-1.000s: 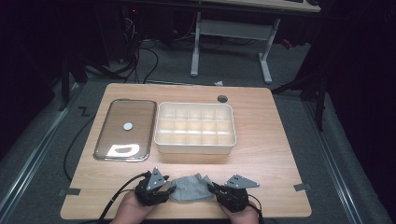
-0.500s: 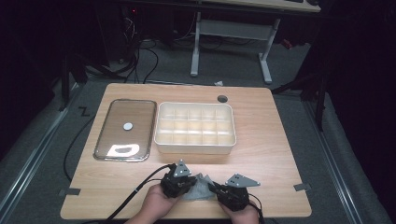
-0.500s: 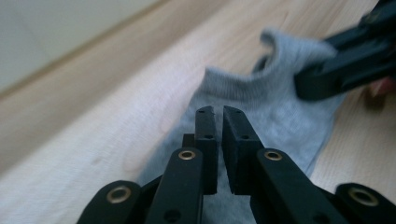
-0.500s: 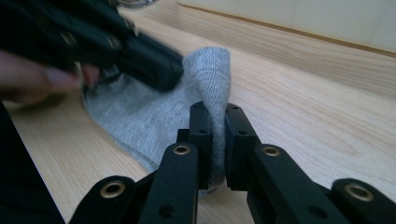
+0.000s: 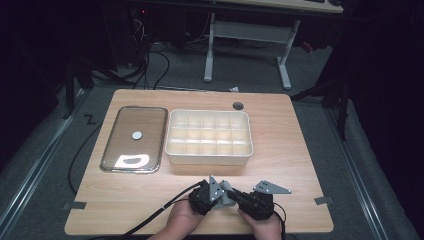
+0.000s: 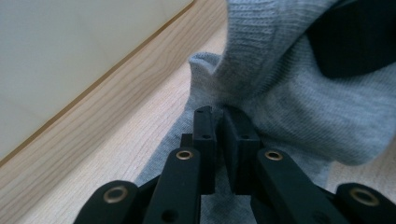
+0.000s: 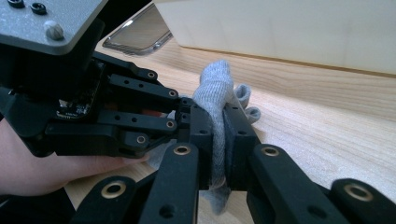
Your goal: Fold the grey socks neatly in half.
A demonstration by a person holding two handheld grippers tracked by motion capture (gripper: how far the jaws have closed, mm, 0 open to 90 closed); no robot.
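left tool [image 5: 220,192]: near bench edge, hard up against the right tool; a second ago it sat further left with the cloth spread flat between the two, now it has slid across to the right. jaws have just been closing, and in the left gripper view they are pinched on a fold of the grey cloth.
right tool [image 5: 239,196]: same spot as a second ago, by the near edge right of centre. jaws clamped on a bunched ridge of the grey cloth, clear in the right gripper view [image 7: 217,135].
grey cloth [image 5: 226,196]: knitted, on the bench at the near edge, between the two tools. earlier lying wide and flat, now squeezed into a small lump; little of it is seen from the high view. in the left gripper view [image 6: 289,100] it folds up and over, part lifted off the wood.
hands: left hand [image 5: 181,220] and right hand [image 5: 260,224] come in from the bottom edge, each gripping its tool.
white divided box [image 5: 209,137]: middle of bench, well apart from the cloth, unchanged.
metal tray [image 5: 134,138]: just left of the box, shiny, unchanged.
bench [image 5: 300,150]: light wood.
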